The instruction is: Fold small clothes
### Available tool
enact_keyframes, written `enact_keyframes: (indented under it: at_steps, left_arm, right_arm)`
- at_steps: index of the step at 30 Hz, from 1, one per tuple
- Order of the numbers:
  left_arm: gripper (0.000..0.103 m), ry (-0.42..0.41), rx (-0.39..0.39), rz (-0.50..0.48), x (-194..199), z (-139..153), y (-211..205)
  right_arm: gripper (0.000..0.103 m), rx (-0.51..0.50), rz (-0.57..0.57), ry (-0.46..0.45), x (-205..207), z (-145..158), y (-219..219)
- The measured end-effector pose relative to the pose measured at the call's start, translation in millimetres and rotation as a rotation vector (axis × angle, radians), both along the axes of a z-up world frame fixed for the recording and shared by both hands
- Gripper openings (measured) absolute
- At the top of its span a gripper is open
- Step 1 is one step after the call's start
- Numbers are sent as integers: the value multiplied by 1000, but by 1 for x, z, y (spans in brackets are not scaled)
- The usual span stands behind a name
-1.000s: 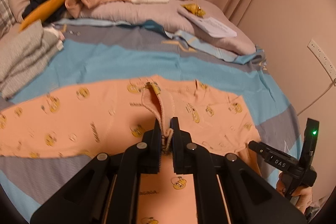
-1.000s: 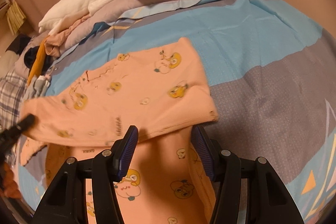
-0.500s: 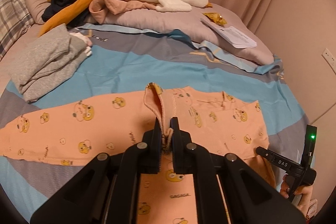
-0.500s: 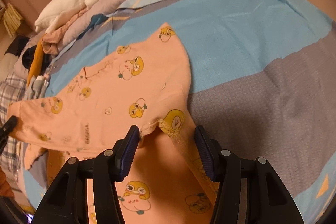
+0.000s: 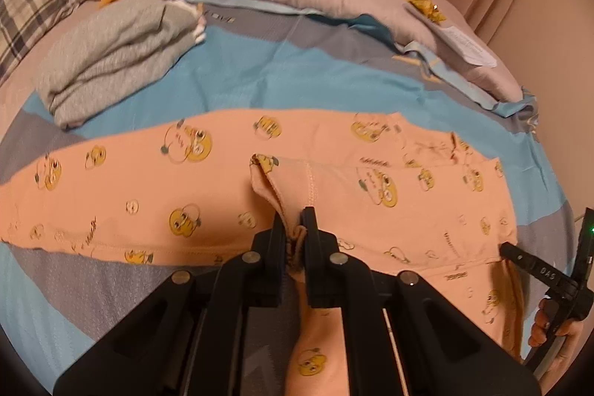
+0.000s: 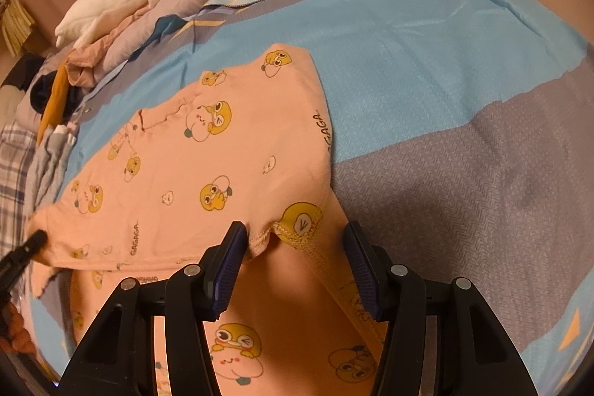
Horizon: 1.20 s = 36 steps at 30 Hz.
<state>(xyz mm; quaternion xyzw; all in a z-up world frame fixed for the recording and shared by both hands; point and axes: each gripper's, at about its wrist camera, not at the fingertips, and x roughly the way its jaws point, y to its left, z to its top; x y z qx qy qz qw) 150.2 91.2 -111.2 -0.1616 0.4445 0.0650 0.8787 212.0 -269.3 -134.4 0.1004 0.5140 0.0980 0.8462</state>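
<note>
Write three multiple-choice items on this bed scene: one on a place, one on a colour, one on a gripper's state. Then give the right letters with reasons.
1. Where does the folded grey clothing lie?
A. on the bed beyond the peach garment
B. under the peach garment
C. on the floor

2. The garment being folded is
A. green
B. peach
C. white

3. The left gripper is
A. wide open
B. out of view
C. shut on the garment's edge

Answers: 1 A, the grey stack sits on the bed cover past the garment. 2 B, peach with yellow cartoon prints. 3 C, fabric is pinched between its fingers.
</note>
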Motion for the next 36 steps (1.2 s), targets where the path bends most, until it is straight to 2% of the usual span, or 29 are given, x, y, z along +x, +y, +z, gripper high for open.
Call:
enact_keyframes:
  at_steps: [8,15,21,28,36]
  left_arm:
    - [8,63,-9,14,0,-27,6]
    - [12,79,-7,27,2,-36,9]
    - [13,68,-66,63,-1,-44,16]
    - [14,48,-29,68,-1,-46,10]
    - [14,28,-88,93,-4,-49,17]
  right_arm:
    - [56,-25,0,2,1,-2,4]
    - [56,-37,1,0,1,-3,6]
    - [56,-66,0,-6,2,-4,9]
    - [56,-69,-9,-11,3,-6,10]
    - [56,-65,-18,-18,1,-7,9]
